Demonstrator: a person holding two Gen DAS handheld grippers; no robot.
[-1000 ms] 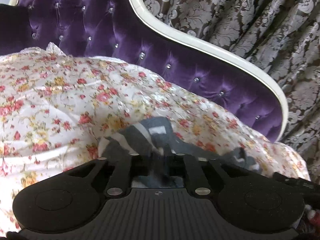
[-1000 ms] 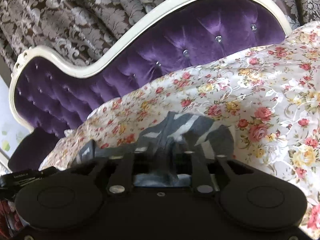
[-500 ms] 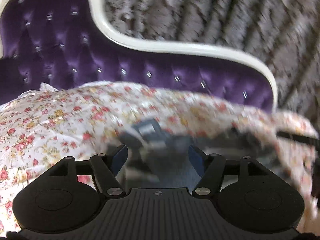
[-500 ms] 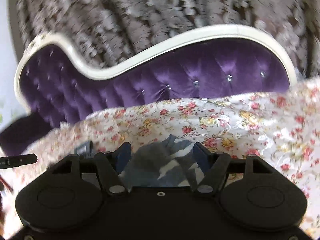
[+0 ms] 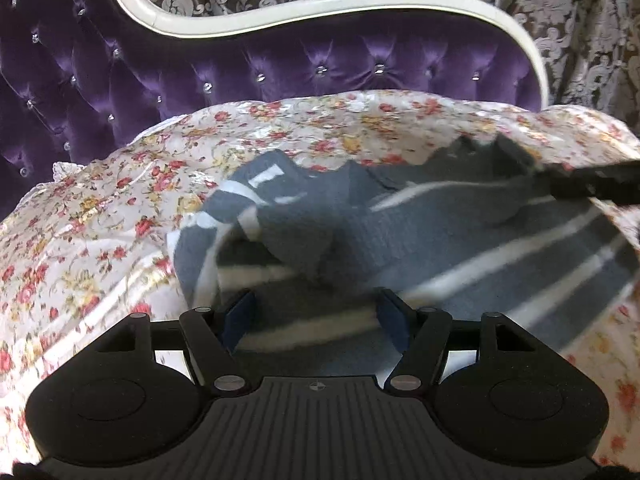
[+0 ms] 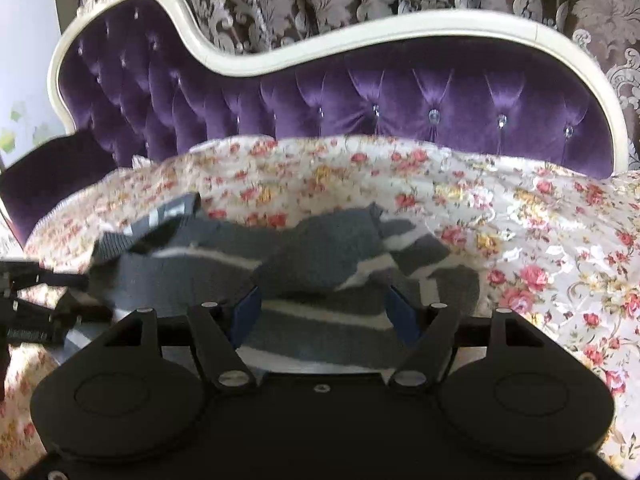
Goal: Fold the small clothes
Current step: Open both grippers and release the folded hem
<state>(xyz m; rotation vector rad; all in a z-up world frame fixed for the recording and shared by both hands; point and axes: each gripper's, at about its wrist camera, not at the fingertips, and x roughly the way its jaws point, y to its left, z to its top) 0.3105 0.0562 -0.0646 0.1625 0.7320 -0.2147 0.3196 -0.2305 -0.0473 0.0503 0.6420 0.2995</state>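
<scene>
**Both grippers open over a striped garment on a flowered sheet**

A purple tufted sofa back (image 5: 280,76) with a cream curved frame (image 6: 360,40) stands in front of a grey and brown damask curtain (image 5: 580,20). The seat below it is covered by a white sheet printed with small red and yellow flowers (image 5: 100,220), which lies in soft creases.

On the sheet lies a small grey garment with white stripes (image 5: 460,240). It is spread across the cover in a loose, rumpled way, with a flap of plain grey cloth folded up over its middle and a ribbed edge turned up at one end. In the right wrist view the same garment (image 6: 320,256) stretches from the left side to just right of centre, with flowered sheet showing beyond it.

The left gripper (image 5: 316,316) hovers low over the near part of the garment. Its jaws have just been opening and now stand apart, with striped cloth lying in the gap between the blue pads; the pads do not press on it. The right gripper (image 6: 326,312) stands the same way: its jaws have just been opening, they are spread, and cloth lies between them without being pinched.

Each view catches the other tool at its edge: a black part reaches in over the far end of the garment at the right of the left view, and black parts show at the left border of the right view.
</scene>
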